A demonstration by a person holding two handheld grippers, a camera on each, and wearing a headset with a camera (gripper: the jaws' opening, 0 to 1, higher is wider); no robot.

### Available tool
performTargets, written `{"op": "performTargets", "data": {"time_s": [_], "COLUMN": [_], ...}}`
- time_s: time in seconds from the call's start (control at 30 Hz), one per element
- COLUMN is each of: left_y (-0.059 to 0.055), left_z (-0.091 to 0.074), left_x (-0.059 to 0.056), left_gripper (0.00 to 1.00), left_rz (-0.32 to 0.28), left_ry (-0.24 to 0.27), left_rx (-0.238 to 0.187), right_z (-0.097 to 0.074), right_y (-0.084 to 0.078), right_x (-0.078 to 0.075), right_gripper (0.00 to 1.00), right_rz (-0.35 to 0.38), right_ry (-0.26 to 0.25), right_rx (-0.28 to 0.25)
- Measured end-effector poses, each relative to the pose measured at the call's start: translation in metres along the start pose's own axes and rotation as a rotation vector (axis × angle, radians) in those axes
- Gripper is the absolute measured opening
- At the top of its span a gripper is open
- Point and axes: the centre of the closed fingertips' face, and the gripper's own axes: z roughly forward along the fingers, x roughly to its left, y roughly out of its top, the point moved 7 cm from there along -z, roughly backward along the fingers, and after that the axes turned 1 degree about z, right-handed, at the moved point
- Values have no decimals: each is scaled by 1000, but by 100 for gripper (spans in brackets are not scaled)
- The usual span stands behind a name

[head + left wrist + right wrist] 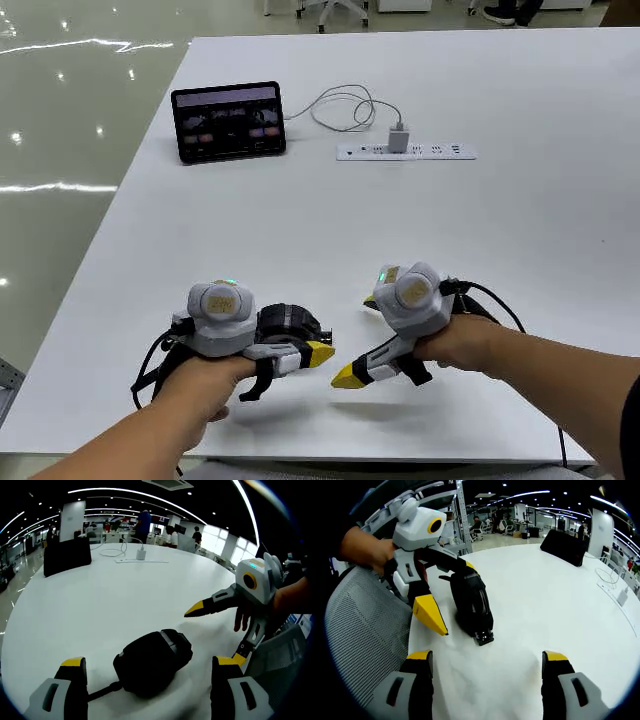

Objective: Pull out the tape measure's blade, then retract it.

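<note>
A black tape measure point(288, 323) lies on the white table point(420, 230) near its front edge, blade not drawn out. My left gripper point(312, 340) is open, and the case point(152, 662) sits between its yellow-tipped fingers point(73, 663) without being squeezed. A thin black strap runs from the case back toward that gripper. My right gripper point(357, 338) stands open a short way to the right, pointing at the case. In the right gripper view the tape measure point(472, 602) stands on edge, its blade hook end toward my right gripper point(487, 656), with the left gripper point(431, 615) beside it.
A dark tablet point(228, 122) stands propped at the back left. A white power strip point(405, 152) with a charger and looped cable lies at the back middle. A grey mesh chair point(360, 630) is just off the table's near edge.
</note>
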Motion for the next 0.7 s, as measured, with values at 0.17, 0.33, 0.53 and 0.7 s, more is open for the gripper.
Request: {"op": "performTargets", "data": {"time_s": [0.17, 0.33, 0.53, 0.7], "left_y": [6, 2, -4, -8], "left_z": [-8, -11, -16, -22], "left_x": [-4, 0, 8, 15], "left_gripper": [100, 100, 100, 100], "left_rz": [3, 57, 128, 108], "left_ry": [-67, -67, -44, -55], "left_rx": [-90, -75, -34, -57], "right_z": [-12, -23, -42, -61], "right_y": [-10, -18, -26, -38], "right_x": [-10, -15, -18, -20], "right_gripper": [93, 97, 96, 94], "right_rz": [77, 118, 146, 146], "right_ry": [-65, -95, -106, -115], "right_rx": [-22, -49, -96, -108]}}
